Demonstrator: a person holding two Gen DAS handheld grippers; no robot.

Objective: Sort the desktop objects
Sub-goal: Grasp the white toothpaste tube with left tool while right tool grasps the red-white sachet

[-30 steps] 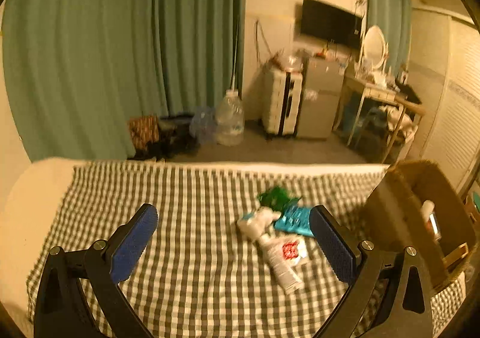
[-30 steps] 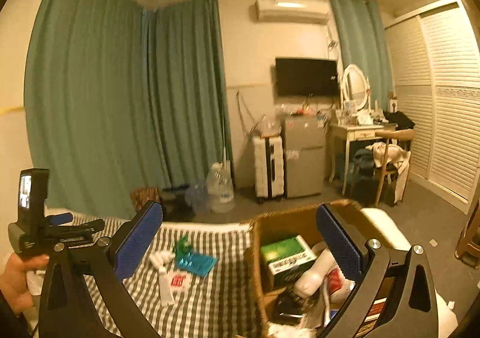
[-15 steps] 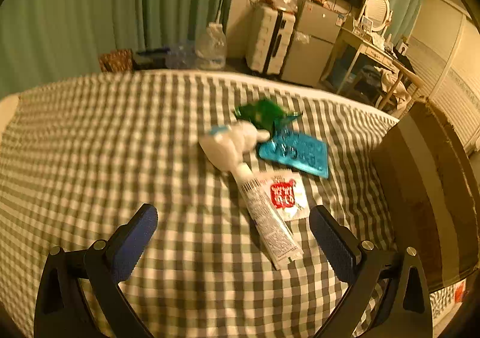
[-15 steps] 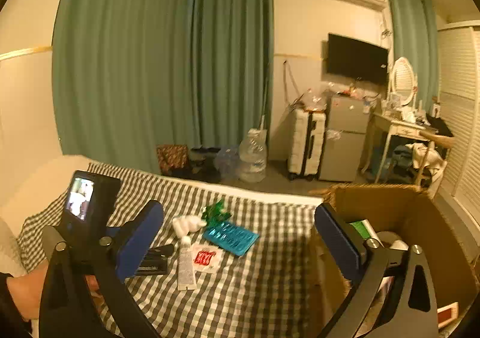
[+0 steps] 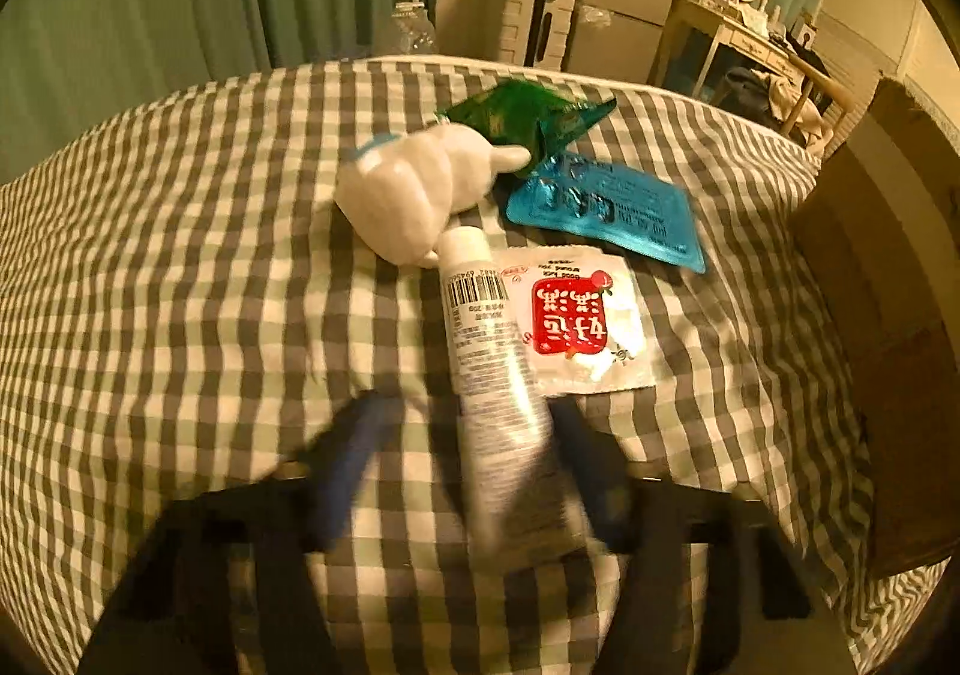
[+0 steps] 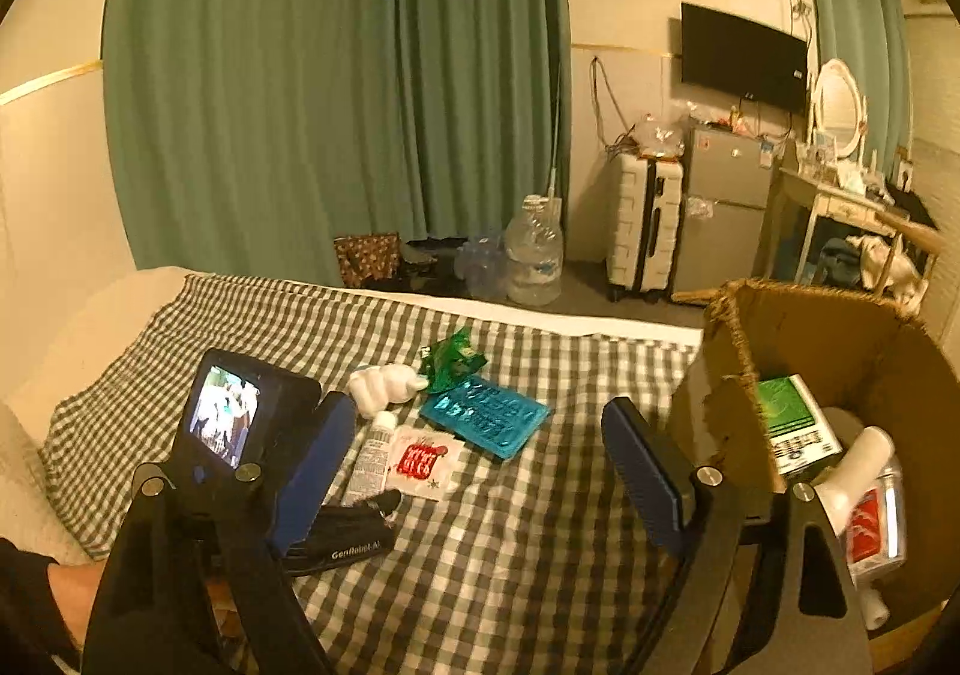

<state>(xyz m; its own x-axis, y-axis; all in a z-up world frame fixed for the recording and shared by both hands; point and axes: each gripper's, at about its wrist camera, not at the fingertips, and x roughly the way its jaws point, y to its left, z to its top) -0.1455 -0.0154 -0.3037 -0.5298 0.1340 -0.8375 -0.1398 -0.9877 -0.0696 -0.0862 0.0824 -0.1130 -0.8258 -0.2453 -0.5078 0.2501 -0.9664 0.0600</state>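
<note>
**Left tongs astride the white tube on the checked bed**

The left tongs (image 5: 474, 471) point steeply down at the checked bedcover (image 5: 180, 285), and their blue fingers (image 5: 345, 459) are smeared by motion. The white tube (image 5: 486, 369) lies lengthwise between them, its crimped end toward the camera and its cap away. The jaws have just been closing around it; the blur hides whether the pads touch it yet, so a firm grip cannot be told.

Just beside the tube, on its right, lies a white sachet with a red label (image 5: 576, 321), touching it along one edge. Past the tube's cap rests a white plush toy (image 5: 414, 189), with a green wrapper (image 5: 528, 123) behind it and a teal blister pack (image 5: 606, 213) to the right.

The right tongs (image 6: 474, 459) hang above the bedcover with their jaws wide apart and nothing between them, though they have just been narrowing a little. To their right stands a cardboard box (image 6: 840, 339) holding a green-labelled carton (image 6: 792, 417) and a white bottle (image 6: 858, 465).
</note>
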